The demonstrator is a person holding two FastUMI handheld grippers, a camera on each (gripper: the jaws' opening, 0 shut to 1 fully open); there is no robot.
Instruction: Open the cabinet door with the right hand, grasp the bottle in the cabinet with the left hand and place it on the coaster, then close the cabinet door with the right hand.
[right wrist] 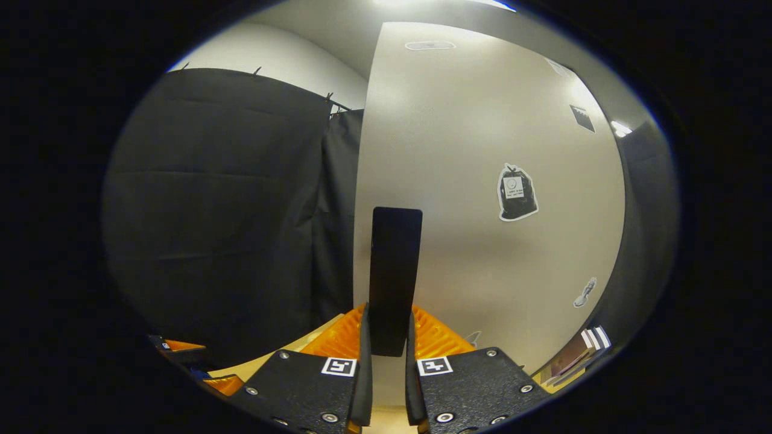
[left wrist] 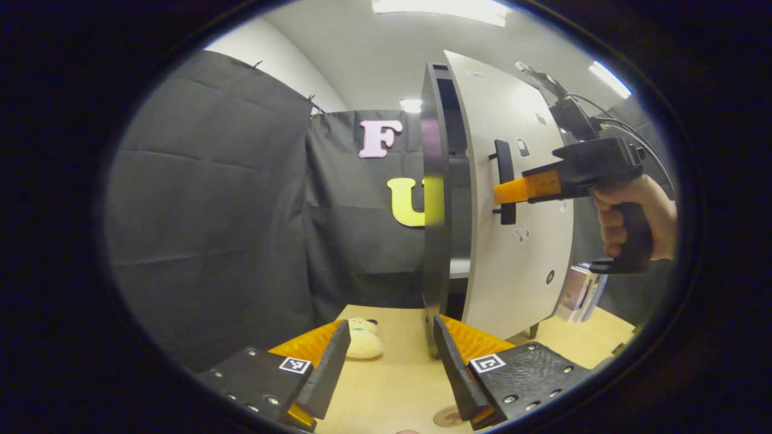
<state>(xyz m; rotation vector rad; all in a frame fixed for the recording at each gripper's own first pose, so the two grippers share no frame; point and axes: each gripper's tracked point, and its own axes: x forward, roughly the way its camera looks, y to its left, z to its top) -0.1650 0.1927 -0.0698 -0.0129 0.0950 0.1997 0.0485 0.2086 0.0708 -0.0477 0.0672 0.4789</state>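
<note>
The white cabinet door (left wrist: 518, 253) stands ajar from the dark cabinet frame (left wrist: 434, 199). A narrow gap shows a dim interior with a shelf (left wrist: 459, 268); the door hides the rest. In the right gripper view, my right gripper (right wrist: 389, 355) is shut on the door's (right wrist: 482, 150) black vertical handle (right wrist: 395, 271). The left gripper view shows that right gripper (left wrist: 500, 193), held by a hand (left wrist: 639, 217), at the handle (left wrist: 504, 181). My left gripper (left wrist: 392, 361) is open low over the table, in front of the gap. Part of a round brown coaster (left wrist: 449, 416) lies between its fingers.
A cream plush toy (left wrist: 363, 340) lies on the wooden table (left wrist: 398, 386) by the black cloth wall. Books (left wrist: 579, 292) lean at the cabinet's far side, the same books (right wrist: 579, 355) at the right gripper view's lower right. The left gripper (right wrist: 181, 355) appears low left there.
</note>
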